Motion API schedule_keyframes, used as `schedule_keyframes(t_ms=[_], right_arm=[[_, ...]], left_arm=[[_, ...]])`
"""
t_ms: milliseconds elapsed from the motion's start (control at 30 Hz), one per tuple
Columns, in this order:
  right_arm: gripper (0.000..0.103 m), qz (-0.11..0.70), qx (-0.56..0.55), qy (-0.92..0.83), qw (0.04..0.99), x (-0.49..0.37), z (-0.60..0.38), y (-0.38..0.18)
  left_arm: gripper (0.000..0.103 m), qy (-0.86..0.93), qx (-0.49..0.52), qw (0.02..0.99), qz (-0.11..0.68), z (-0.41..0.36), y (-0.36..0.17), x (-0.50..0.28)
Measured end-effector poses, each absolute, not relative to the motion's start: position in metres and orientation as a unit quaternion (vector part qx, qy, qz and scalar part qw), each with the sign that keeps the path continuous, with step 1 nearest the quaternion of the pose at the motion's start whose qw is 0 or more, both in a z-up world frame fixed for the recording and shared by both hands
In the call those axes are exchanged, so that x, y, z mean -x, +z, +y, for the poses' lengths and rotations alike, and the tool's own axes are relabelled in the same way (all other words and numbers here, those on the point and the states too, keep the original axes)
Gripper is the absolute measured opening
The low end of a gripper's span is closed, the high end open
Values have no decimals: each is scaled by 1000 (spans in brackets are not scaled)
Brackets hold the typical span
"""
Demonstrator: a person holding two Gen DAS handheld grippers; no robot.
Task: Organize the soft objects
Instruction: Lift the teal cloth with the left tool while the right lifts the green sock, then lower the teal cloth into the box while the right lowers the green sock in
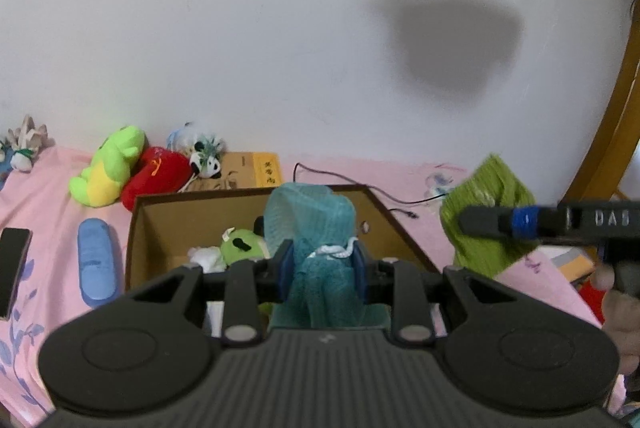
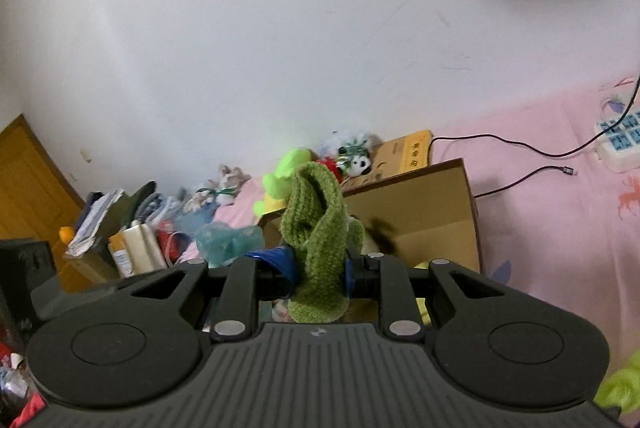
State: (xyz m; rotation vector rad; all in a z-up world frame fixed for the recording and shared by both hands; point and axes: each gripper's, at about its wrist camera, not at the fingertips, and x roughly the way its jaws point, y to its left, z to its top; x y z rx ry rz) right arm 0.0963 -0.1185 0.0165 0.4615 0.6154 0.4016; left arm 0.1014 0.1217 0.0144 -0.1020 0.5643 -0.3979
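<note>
Teal mesh bath pouf pinched mid-body in left gripper, hanging above the open cardboard box — positioned for a drop, I'd judge. Long axis roughly vertical, bulk upward. Right gripper clamps a green knit cloth, also upright, near the box's right wall. Box sits on the pink bedsheet; a green frog plush is already inside.

Black ribbed left gripper and right gripper, blue-padded jaws, round silver screws.
</note>
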Motion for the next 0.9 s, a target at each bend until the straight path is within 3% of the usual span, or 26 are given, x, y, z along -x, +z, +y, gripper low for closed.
schedule_keyframes(t_ms=[467,733,900], right_arm=[[5,366,-186,164,897,-169,-104,-24],[11,389,-192,148,889,-202,-100,-49],[12,408,-203,139,879,-214,-97,-66]], left_arm=[[28,-162,66,917,358,98,-33,-149],[30,-138,68,907,392,94,-56,-163],[37,-118,60,906,402,94,-66,-165]])
